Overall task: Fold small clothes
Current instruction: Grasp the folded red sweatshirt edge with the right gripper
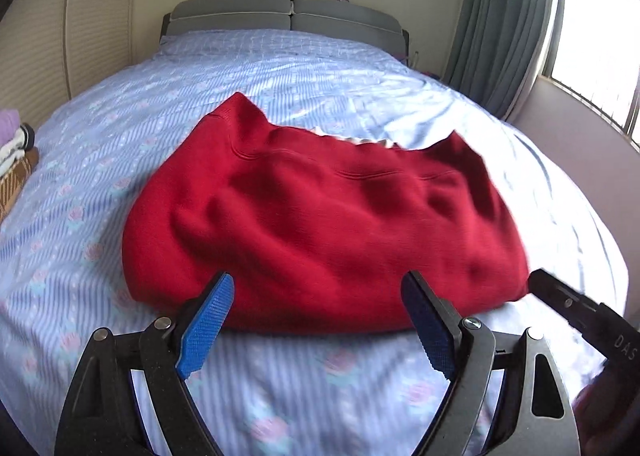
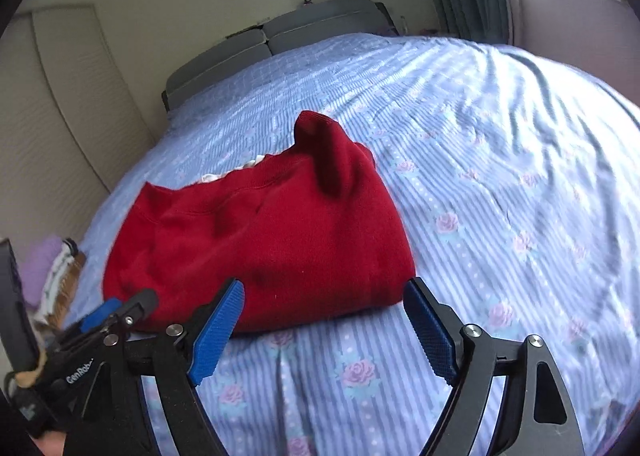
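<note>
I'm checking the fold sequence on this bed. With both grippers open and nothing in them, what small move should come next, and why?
Probably bring the right gripper up to the raised red flap at the sweater's far corner and lay it flat. The sweater lies roughly folded on the bedsheet, but that flap still stands up; the left gripper is also free.

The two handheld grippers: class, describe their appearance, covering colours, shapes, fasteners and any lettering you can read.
Both the left gripper and the right gripper have black, angular linkage arms joined by round silver pivot pins. Each finger carries a bright blue pad with a fine knurled texture and a toothed edge. White lettering appears on the black bodies, only partly readable. No cables or sleeves are visible.
</note>
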Motion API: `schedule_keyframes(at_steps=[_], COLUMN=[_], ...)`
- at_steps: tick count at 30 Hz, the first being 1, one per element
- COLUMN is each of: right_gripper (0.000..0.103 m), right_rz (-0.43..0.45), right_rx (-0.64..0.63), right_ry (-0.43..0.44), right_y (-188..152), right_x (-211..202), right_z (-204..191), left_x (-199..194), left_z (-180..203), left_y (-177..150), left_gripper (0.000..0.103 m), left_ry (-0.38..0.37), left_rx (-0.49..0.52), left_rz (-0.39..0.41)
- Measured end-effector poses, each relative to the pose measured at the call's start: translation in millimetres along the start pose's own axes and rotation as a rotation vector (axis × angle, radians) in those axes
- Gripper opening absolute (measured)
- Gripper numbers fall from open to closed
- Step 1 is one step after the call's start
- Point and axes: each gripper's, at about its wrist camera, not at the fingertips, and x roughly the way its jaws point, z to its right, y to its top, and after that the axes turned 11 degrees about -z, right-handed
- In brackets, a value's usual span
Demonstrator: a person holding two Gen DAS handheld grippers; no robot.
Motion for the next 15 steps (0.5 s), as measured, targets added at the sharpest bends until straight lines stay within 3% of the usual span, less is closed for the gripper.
schedule_keyframes(at_steps=[7, 12, 15], right_gripper=[0.084, 0.084, 0.086], right_rz=[-0.089, -0.074, -0.081], right_rx=[0.312, 0.430, 0.462], right_ry=[0.259, 0.381, 0.405], right_y=[-9.2, -0.4, 7.1], right_x=[38.5, 65.2, 80.1], right_z=[40.5, 52.0, 48.8], left_x=[-21.8, -21.4, -20.7], left_z=[7.7, 3.0, -0.7], left_y=[0.7, 10.0, 13.9], left_gripper=[0.086, 0.086, 0.086], left_ry=[0.027, 0.034, 0.032], left_rx=[-0.020, -0.048, -0.070], left_rz=[0.039, 0.046, 0.056])
